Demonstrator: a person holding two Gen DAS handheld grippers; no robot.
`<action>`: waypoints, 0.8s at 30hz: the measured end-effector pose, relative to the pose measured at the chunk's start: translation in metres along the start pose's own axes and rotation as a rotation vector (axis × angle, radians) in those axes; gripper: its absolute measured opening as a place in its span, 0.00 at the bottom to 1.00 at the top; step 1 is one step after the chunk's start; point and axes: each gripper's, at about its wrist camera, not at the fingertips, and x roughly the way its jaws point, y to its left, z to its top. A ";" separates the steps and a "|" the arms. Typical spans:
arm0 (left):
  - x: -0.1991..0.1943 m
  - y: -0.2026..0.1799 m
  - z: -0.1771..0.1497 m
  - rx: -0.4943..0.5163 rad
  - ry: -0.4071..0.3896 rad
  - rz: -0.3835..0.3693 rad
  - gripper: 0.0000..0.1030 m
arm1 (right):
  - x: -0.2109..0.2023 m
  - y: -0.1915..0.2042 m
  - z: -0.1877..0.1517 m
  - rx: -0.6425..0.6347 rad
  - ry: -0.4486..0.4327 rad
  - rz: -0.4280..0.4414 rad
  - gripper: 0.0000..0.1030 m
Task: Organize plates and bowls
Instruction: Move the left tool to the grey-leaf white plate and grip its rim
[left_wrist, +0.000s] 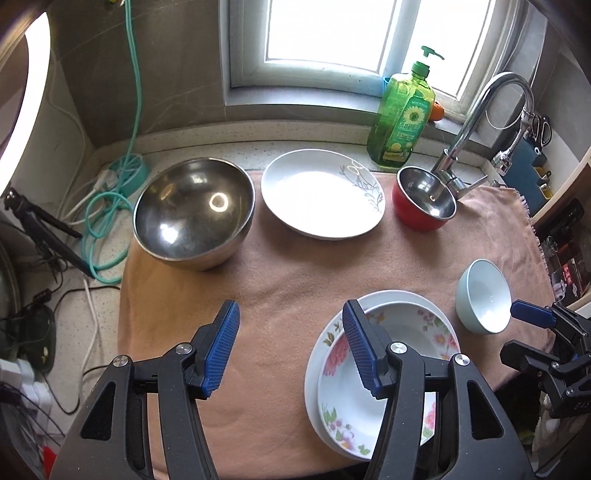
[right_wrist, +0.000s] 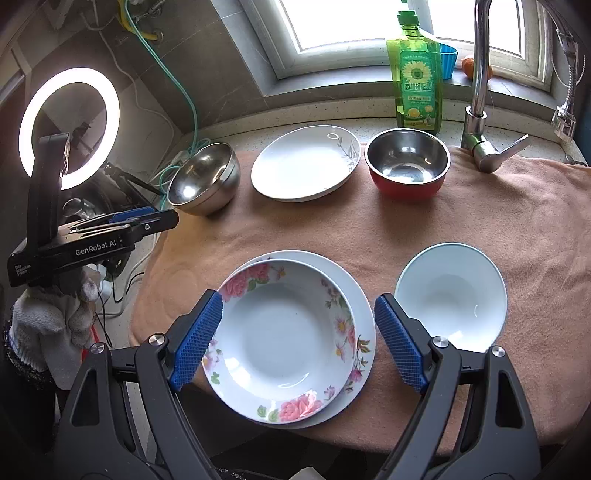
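Note:
A floral plate lies stacked on a plain white plate near the front of the peach towel; the floral plate also shows in the left wrist view. A pale blue bowl stands right of the stack. At the back stand a large steel bowl, a white plate with a leaf print and a red bowl with a steel inside. My left gripper is open and empty over the towel, left of the stack. My right gripper is open, its fingers either side of the stack.
A green dish soap bottle and a chrome tap stand at the back right under the window. Cables lie on the counter to the left. A ring light stands at the far left.

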 end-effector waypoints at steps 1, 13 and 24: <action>0.002 0.003 0.009 0.015 -0.001 -0.012 0.56 | 0.003 0.002 0.004 0.008 0.001 -0.019 0.84; 0.060 0.034 0.120 0.179 0.054 -0.121 0.56 | 0.039 0.002 0.052 0.248 -0.032 -0.057 0.84; 0.152 0.029 0.184 0.219 0.202 -0.153 0.53 | 0.094 -0.025 0.087 0.465 0.029 -0.003 0.59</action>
